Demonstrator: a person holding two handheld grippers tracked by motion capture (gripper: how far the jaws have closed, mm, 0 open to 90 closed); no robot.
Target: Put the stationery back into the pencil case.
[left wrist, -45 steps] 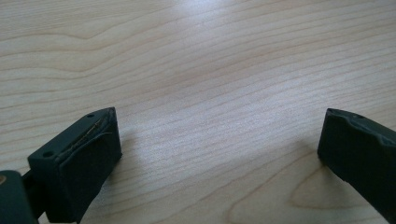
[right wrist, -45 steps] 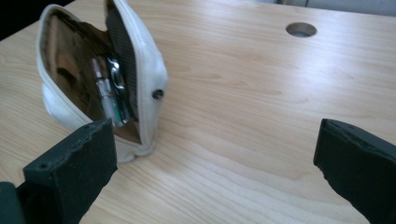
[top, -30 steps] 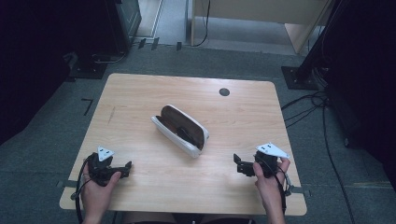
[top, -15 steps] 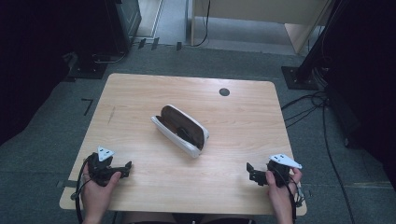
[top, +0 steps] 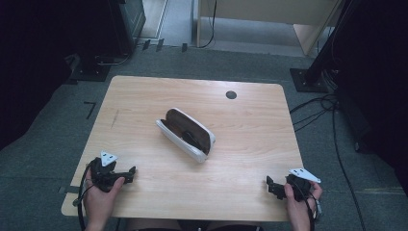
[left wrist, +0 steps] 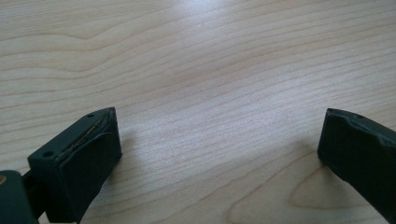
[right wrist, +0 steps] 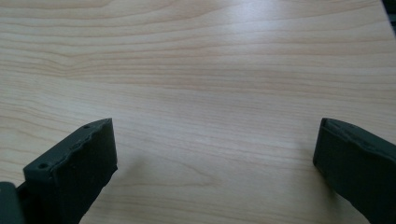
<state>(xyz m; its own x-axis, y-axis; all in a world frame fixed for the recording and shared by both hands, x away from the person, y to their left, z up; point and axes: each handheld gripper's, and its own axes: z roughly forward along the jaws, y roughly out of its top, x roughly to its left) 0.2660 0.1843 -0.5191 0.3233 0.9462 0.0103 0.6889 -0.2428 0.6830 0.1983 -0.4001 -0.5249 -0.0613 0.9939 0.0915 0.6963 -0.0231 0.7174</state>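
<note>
— Case first: where is it?

— The white glasses case lies in the middle of the table. It sits at a slant and its lid is open. The inside is brown, and something dark lies in it. I cannot tell what.

— Where are the two hands?

— The left hand-held gripper rests near the front left corner. The right hand-held gripper rests near the front right corner. Both are well apart from the case.

— Are they holding anything?

— No. In the left gripper view the jaws stand wide apart, with just bare wood between them. The right gripper view looks the same. Both are open and hold nothing.

— So which step is this?

— I think it is a waiting step. Nothing touches the case.

— What should come next?

— I guess one hand should reach in to the case. The other may hold the bottom part so it does not slide. Then the lid can be pushed shut.
</note>
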